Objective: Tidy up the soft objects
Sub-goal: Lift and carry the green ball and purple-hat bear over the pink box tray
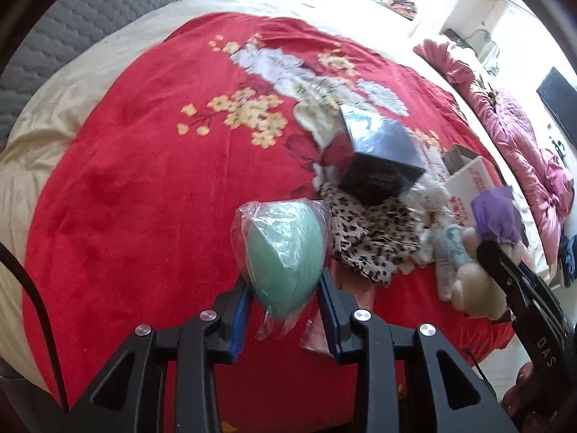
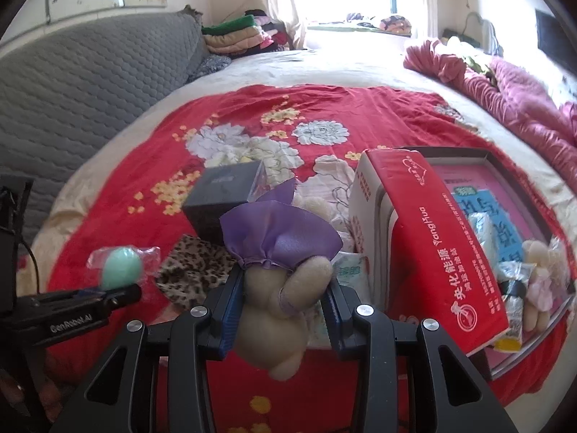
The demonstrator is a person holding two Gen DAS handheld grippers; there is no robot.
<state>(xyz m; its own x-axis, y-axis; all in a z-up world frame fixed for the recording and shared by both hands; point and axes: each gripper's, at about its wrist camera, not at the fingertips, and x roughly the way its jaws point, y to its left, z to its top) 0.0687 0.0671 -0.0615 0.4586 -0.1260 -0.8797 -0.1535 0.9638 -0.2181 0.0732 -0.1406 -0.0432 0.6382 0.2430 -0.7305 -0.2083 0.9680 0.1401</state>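
A mint-green egg-shaped sponge in a clear plastic bag is held just above the red flowered blanket, with my left gripper shut on its lower part. In the right wrist view the same sponge shows at the tip of the left gripper. My right gripper is shut on a cream plush bear with a purple cloth, lifted off the bed. From the left wrist view, that plush sits at the right gripper.
A black box lies on a leopard-print cloth. A pale plush toy in a teal dress is beside them. An open red carton at the right holds packets and another plush. A pink quilt lies beyond.
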